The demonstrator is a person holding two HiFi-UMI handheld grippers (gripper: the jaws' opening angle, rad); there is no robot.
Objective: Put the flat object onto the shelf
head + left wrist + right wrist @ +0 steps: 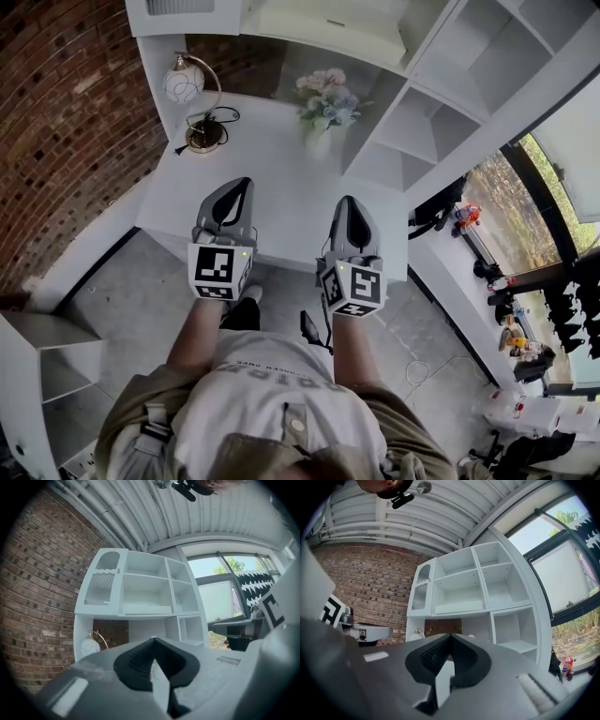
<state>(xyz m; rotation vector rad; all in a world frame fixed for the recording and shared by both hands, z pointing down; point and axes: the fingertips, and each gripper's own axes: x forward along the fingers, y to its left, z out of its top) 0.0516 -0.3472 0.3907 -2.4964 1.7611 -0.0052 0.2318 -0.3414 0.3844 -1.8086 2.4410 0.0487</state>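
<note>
Left claw and right claw both closed, empty; a careless reach toward the shelf could topple the far flowers

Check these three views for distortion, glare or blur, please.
Head view: sharp, even daylight, mild bending at edges. Left gripper view: strong fisheye, black corners, shelf unit bowed. Right gripper view: same fisheye; window bright, near foreground soft.

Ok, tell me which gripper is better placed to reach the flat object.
Right, marginally: the right gripper lines up with the flat object on the shelf; the left gripper sits nearer the lamp.
</note>
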